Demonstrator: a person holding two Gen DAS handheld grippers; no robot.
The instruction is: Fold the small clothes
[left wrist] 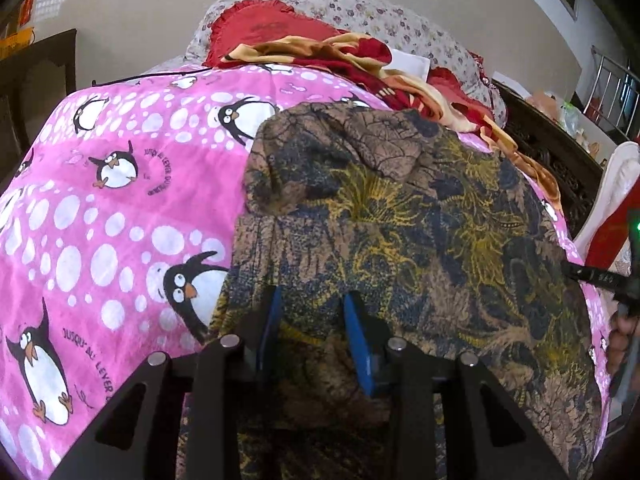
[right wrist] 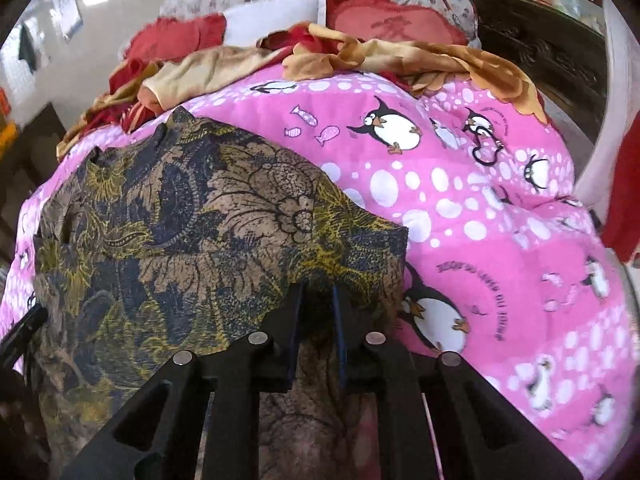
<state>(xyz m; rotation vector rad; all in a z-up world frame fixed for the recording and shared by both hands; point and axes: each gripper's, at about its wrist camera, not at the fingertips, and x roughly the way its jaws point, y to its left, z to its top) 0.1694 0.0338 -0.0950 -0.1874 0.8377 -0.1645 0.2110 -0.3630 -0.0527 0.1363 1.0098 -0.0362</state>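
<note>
A small batik garment (left wrist: 400, 208) in brown, dark blue and yellow lies spread on a pink penguin blanket (left wrist: 120, 208). My left gripper (left wrist: 312, 304) sits at the garment's near left edge, its blue pads (left wrist: 358, 344) closed on a bunched fold of the cloth. In the right wrist view the same garment (right wrist: 192, 232) fills the left half. My right gripper (right wrist: 318, 292) holds its near right corner with the jaws narrow, and cloth hangs down between the fingers. The right gripper's tip (left wrist: 596, 276) and a hand show at the far right edge of the left wrist view.
A crumpled red and tan cloth (left wrist: 340, 52), red cushions (right wrist: 396, 20) and floral pillows (left wrist: 380, 12) are piled at the far end of the bed. A dark carved wooden bed frame (right wrist: 540, 52) runs along the right. Bare pink blanket (right wrist: 500, 220) lies to the garment's right.
</note>
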